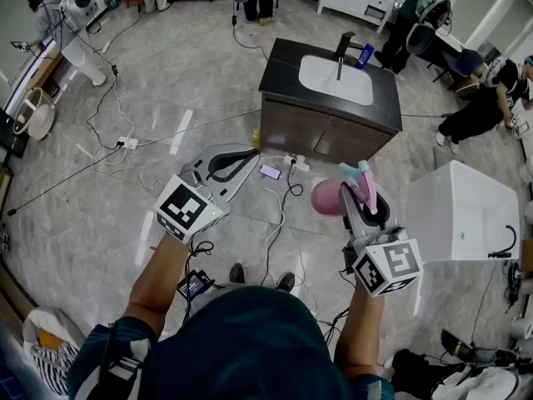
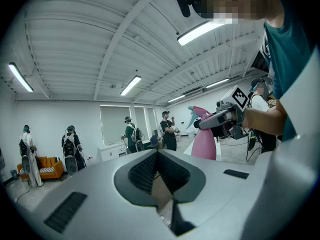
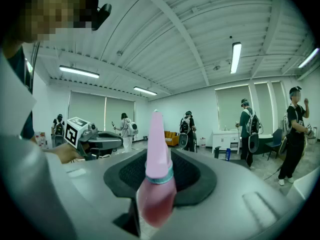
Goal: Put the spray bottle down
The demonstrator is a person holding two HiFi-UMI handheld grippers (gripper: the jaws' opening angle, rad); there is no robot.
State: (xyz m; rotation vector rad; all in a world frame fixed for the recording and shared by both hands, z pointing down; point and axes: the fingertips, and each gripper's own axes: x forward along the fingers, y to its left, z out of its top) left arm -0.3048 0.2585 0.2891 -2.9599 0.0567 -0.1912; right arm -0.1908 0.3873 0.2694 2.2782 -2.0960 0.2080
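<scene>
We are counting one spray bottle and two grippers. Right gripper is clamping the bottle's neck, holding it upright above the floor. Left gripper is hovering alongside, jaws drawn together, empty.

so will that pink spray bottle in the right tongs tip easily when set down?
Possibly: the pink plastic spray bottle looks tall, tapering to a narrow neck. Probably stiff; the right tongs pinch it without visible denting.

- The pink plastic spray bottle is blurred at its lower body in the right gripper view, and its base is out of sight.
- The small blue container on the black-topped vanity is too small to identify.
</scene>
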